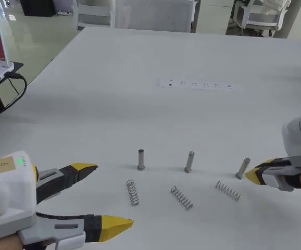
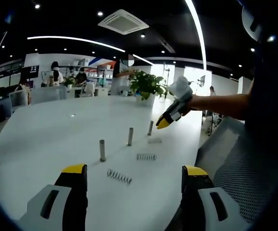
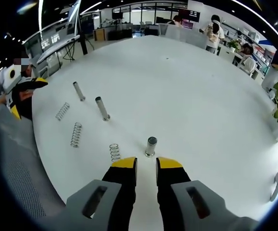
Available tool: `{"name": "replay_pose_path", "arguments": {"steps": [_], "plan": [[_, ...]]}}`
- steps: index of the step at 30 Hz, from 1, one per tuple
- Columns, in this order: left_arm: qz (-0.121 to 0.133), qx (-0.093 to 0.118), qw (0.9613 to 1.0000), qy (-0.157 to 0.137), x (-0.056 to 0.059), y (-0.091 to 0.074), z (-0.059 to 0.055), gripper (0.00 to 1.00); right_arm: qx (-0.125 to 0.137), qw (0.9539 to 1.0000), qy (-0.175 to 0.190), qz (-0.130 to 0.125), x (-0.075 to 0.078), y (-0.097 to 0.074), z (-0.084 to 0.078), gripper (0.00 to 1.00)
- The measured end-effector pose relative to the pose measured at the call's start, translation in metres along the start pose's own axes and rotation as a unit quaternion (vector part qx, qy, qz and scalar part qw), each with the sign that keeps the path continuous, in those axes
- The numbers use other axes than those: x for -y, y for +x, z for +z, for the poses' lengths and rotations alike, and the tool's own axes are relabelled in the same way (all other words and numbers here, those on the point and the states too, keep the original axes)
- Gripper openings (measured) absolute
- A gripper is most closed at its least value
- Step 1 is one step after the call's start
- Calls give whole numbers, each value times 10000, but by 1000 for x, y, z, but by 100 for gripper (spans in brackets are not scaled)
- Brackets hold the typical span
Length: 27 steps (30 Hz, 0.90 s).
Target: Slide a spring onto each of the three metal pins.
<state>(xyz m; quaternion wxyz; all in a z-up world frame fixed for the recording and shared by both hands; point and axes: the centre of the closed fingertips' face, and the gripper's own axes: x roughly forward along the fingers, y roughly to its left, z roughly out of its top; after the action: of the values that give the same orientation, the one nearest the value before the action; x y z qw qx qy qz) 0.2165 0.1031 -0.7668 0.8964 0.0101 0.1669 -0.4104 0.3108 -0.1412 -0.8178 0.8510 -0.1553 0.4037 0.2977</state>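
Standing upright in a row on the white surface (image 1: 202, 120) are the left pin (image 1: 141, 159), middle pin (image 1: 189, 162) and right pin (image 1: 243, 168), all bare. At 6 o'clock of each lies a loose coil: left spring (image 1: 132, 192), middle spring (image 1: 182, 198), right spring (image 1: 227, 190). The right tool (image 1: 250, 175) sits just beside the right pin at its 3 o'clock, jaws a narrow gap apart, empty. The left tool (image 1: 109, 195) hovers at 9 o'clock of the left spring, jaws spread wide, empty.

Right gripper (image 3: 146, 166): yellow jaws a little apart, holding nothing.
Nearest pin (image 3: 151, 146): standing up, just past the jaws.
Nearest spring (image 3: 114, 151): lying flat, just left of that pin.
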Motion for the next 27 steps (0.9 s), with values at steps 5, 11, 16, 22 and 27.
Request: {"name": "replay_pose_path", "arguments": {"steps": [5,11,16,22,27], "plan": [[-15,-8,10000,-1,0,1,0,77,-57,9994,69,327,-17,1,-8,13],[-34,-22,10000,12,1,2,0,77,-222,9973,-224,661,-37,7,-17,14],[-48,-17,10000,22,2,2,1,77,-298,9963,-384,703,-42,13,-20,14],[-40,-22,10000,15,2,1,-1,76,-441,9950,-576,686,-40,19,-24,14],[-33,-25,10000,-1,2,1,-2,76,-531,9939,-693,677,-39,23,-26,13]]}}
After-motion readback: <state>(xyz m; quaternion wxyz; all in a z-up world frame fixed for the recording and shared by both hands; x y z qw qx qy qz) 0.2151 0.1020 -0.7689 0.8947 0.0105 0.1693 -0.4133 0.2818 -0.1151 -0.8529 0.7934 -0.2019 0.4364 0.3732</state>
